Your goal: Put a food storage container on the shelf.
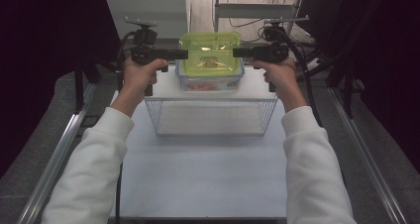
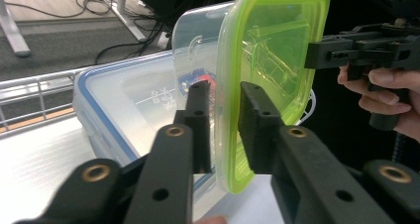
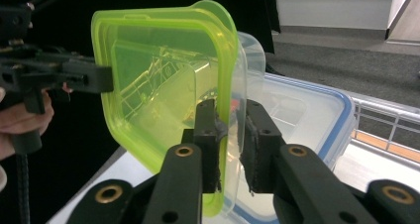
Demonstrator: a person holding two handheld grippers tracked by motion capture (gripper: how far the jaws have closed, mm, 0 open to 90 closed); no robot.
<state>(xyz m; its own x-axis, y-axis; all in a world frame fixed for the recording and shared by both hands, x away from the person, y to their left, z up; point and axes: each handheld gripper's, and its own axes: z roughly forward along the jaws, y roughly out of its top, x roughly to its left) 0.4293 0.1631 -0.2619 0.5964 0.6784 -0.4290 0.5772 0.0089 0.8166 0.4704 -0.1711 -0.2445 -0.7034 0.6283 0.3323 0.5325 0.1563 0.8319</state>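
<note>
At top centre of the high view, a clear plastic container with a lime-green lid is held lid-up, its longer side running left to right between two grippers, above a blue-rimmed clear storage box and just beyond a white wire basket. The left gripper pinches the container's left rim. The right gripper pinches the right rim, its jaws narrowly parted around lid and wall.

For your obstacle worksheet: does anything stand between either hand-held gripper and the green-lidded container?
Nothing visible. The left hand-held gripper and right hand-held gripper each straddle an edge of the green-lidded container, above the blue-rimmed box.
</note>
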